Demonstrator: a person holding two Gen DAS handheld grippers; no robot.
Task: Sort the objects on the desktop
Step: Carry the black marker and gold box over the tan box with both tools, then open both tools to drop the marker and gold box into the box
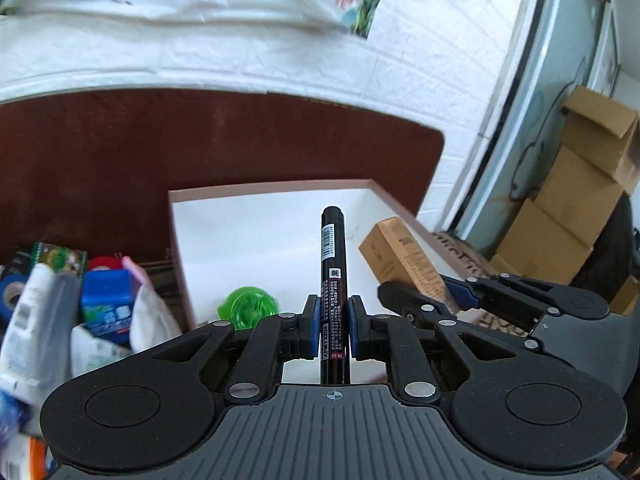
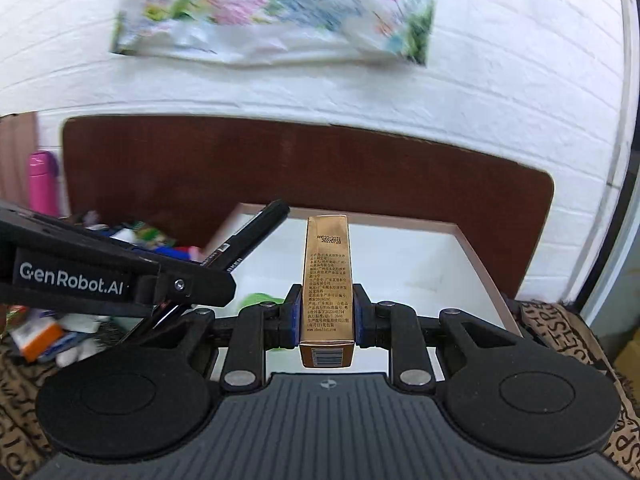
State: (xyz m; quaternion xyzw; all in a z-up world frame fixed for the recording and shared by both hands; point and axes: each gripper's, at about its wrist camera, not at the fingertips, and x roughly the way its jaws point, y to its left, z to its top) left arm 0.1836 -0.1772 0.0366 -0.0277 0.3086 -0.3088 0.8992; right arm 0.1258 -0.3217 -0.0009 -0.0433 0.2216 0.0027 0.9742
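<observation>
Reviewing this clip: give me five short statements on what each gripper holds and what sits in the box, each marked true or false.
1. The left gripper is shut on a black marker. True.
2. The right gripper is empty. False: it is shut on a gold carton.
3. A green object lies inside the white box. True.
4. The white box is full to the rim. False: most of its floor is bare.
5. The marker's far end is red. False: it is black.

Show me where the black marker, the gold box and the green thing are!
black marker (image 1: 333, 264), left wrist view, barrel label.
gold box (image 2: 328, 276), right wrist view, printed top face.
green thing (image 1: 249, 306), left wrist view, its middle.
</observation>
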